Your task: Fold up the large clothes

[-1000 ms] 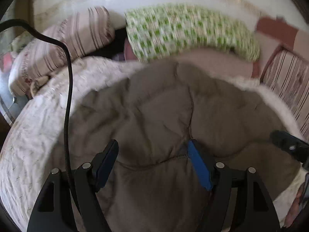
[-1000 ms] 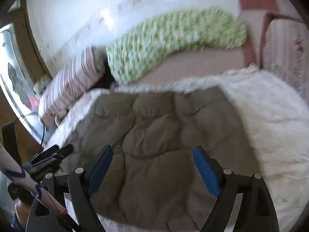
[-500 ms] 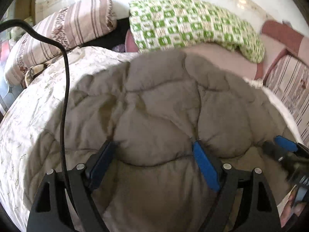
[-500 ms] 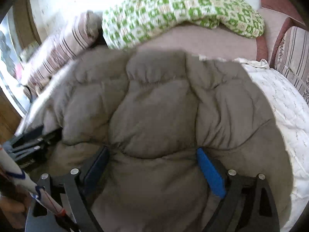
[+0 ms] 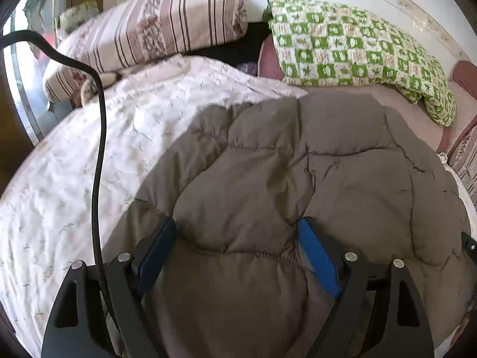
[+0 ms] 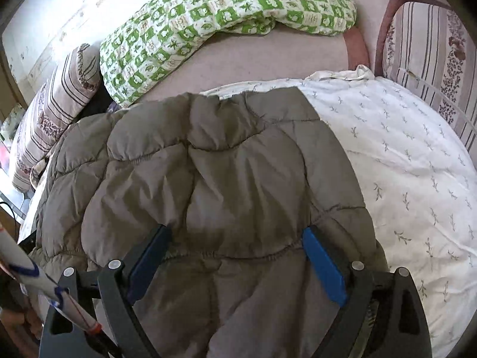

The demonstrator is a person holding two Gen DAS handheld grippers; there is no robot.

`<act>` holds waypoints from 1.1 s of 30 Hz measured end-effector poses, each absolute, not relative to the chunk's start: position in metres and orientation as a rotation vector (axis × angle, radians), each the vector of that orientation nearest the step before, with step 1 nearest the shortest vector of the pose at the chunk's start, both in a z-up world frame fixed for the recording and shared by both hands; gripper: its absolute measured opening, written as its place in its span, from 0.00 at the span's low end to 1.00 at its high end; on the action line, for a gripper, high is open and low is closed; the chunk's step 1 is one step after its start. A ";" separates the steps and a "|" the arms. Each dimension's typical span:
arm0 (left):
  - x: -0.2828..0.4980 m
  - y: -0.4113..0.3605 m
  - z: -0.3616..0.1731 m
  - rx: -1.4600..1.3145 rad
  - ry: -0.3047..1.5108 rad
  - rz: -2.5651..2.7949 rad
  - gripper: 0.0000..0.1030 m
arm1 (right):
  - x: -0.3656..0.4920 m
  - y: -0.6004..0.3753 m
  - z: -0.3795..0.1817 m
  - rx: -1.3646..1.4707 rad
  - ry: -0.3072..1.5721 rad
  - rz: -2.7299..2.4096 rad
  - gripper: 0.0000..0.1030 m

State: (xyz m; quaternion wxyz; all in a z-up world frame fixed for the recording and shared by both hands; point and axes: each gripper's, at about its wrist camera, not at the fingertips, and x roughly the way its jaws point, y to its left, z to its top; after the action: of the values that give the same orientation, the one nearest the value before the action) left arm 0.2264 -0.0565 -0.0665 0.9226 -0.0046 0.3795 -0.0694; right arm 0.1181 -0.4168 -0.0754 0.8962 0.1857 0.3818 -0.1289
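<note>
With both of my tongs angled down over the bed, a quilted grey-brown padded coat [image 5: 298, 179] lies spread across a white sprigged bedsheet [image 5: 89, 164], filling the middle of each wrist view. My left gripper [image 5: 237, 235] stands wide, its blue pads [image 5: 317, 259] set apart on either side of a puffed panel of the coat; the padding bulges up between them, but the pads do not visibly pinch it, and I cannot tell whether their tips touch the fabric. My right gripper [image 6: 237, 241] is likewise wide, its pads flanking a stitched seam near the close edge of the coat, with the cloth swelling between them and no clear clamp on it. Seen from the right wrist, the coat's far edge ends short of the bare pinkish mattress cover [image 6: 268, 56], and the sheet shows bright to its right. Beyond the coat a green-and-white checked quilt [image 5: 351, 47] is bunched against the wall, and a striped pillow [image 5: 155, 29] rests beside it. A black cable [image 5: 100, 149] hangs across the left wrist view, over the sheet. A second striped cushion [image 6: 426, 47] sits at the right edge of the right wrist view.
</note>
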 end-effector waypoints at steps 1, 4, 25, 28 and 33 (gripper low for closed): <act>0.221 -0.056 -0.063 -0.018 0.763 -0.149 0.81 | 0.115 -0.415 -0.071 0.379 0.769 -0.266 0.91; 0.200 -0.060 -0.054 -0.026 0.721 -0.180 0.81 | 0.102 -0.394 -0.053 0.293 0.690 -0.252 0.91; 0.167 -0.084 -0.062 0.111 0.666 -0.202 0.82 | 0.095 -0.341 -0.060 0.283 0.713 -0.071 0.93; 0.166 -0.084 -0.063 0.125 0.658 -0.194 0.82 | 0.094 -0.340 -0.059 0.285 0.716 -0.066 0.93; 0.161 -0.089 -0.062 0.158 0.631 -0.190 0.82 | 0.093 -0.333 -0.060 0.267 0.726 -0.053 0.93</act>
State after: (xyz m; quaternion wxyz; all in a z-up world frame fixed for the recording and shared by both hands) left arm 0.1605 -0.0887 -0.0621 0.9431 0.0775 0.3097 -0.0932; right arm 0.0935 -0.3326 -0.0604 0.9258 0.1300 0.3539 -0.0259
